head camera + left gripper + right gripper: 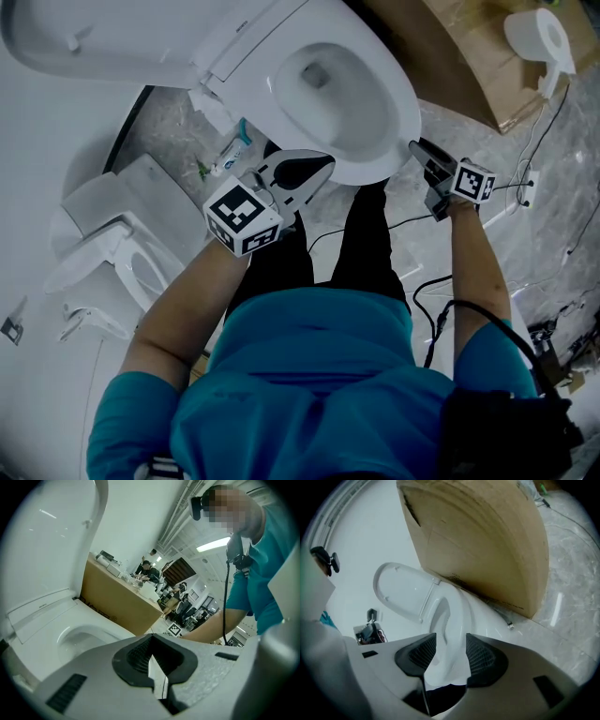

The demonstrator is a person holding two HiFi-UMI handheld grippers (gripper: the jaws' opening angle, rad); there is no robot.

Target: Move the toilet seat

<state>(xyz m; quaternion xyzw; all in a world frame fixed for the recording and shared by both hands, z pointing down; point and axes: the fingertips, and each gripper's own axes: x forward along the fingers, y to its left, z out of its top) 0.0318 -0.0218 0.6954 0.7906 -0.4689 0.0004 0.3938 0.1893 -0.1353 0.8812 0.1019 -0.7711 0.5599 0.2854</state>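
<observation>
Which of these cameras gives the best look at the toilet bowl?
The head view: it looks straight down into the toilet bowl, nearly the whole rim included. The left gripper view catches only part of its inside past the left claw. The right gripper view sees it sideways, partly hidden by the right claw.

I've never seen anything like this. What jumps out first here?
A white ceramic toilet with its lid raised fills the top of the head view. At its front rim, a person in a teal shirt holds two grey grippers: the left gripper shut, the right gripper open.
</observation>
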